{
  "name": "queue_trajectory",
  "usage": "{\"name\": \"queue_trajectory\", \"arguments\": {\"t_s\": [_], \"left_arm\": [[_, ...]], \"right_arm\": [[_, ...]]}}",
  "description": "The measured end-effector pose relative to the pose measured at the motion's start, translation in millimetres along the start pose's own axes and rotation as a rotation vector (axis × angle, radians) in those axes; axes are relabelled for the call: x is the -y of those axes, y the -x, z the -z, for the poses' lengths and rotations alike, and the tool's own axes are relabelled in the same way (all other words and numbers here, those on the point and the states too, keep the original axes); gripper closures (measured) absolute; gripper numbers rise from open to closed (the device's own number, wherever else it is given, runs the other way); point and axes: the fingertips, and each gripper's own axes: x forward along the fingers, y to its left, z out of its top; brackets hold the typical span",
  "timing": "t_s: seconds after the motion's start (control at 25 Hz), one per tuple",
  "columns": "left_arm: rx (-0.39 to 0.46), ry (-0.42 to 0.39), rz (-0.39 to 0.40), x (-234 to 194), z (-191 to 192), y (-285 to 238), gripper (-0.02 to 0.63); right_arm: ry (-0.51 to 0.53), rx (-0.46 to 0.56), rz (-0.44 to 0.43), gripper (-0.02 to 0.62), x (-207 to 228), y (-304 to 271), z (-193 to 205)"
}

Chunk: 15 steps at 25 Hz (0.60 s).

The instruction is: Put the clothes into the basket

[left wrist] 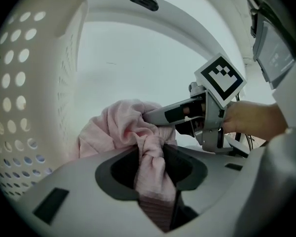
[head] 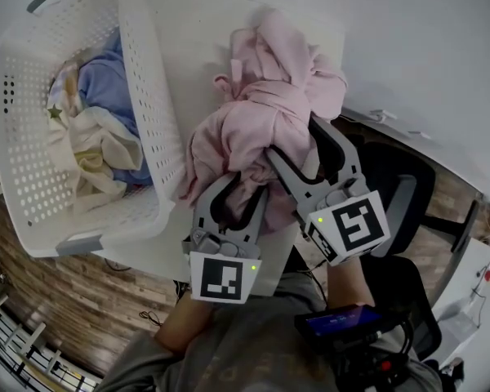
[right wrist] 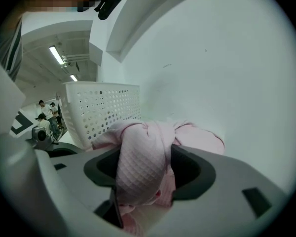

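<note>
On the counter (head: 198, 39), just beside the basket (head: 144, 96), my left hand-held gripper (head: 238, 193) and right hand-held gripper (head: 294, 141) sit side by side, tilted slightly down, each clenched on the bunched pink garment (head: 265, 109).

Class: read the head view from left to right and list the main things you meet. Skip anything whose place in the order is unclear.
white basket → blue and cream clothes lying inside it → pink garment on the table → black chair
</note>
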Motion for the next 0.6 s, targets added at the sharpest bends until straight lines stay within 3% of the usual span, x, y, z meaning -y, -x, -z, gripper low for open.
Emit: {"name": "queue_trajectory", "arguments": {"t_s": [0.08, 0.28, 0.6], "left_arm": [[0.009, 0.010, 0.006, -0.5, -1.8, -0.7, 0.459], [0.027, 0.037, 0.027, -1.0, -5.5, -0.1, 0.477], [0.039, 0.022, 0.065, 3.8, -8.1, -1.4, 0.488]], "right_arm": [[0.015, 0.014, -0.006, 0.329, -1.7, 0.2, -2.7], [-0.035, 0.026, -0.027, 0.334, 1.0, 1.4, -3.1], [-0.072, 0.083, -0.154, 0.385, 4.5, 6.6, -0.8]]}}
